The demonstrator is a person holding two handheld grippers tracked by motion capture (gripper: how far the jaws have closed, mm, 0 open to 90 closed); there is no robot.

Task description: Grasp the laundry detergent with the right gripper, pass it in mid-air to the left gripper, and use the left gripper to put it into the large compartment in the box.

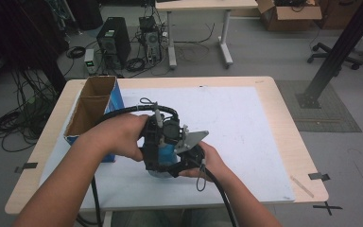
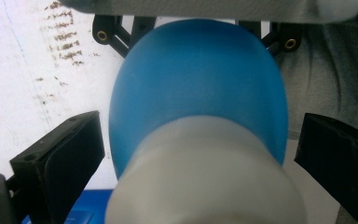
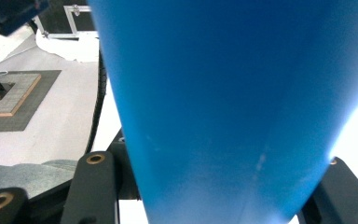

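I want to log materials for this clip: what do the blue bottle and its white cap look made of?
The blue bottle looks like matte, slightly translucent plastic: smooth skin, soft glow, no sharp glints. Its white cap seems matte plastic too, though it is blurred.

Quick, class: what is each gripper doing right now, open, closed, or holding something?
Left gripper: open, its jaws standing apart on either side of the blue rounded plastic object with a white neck.
Right gripper: shut on that blue object.

light: you have even, soft room light on the table (image 1: 264,123), faint shadows | glare: your right gripper view blows out white at right | focus: blue object (image 2: 198,88) blurred close up
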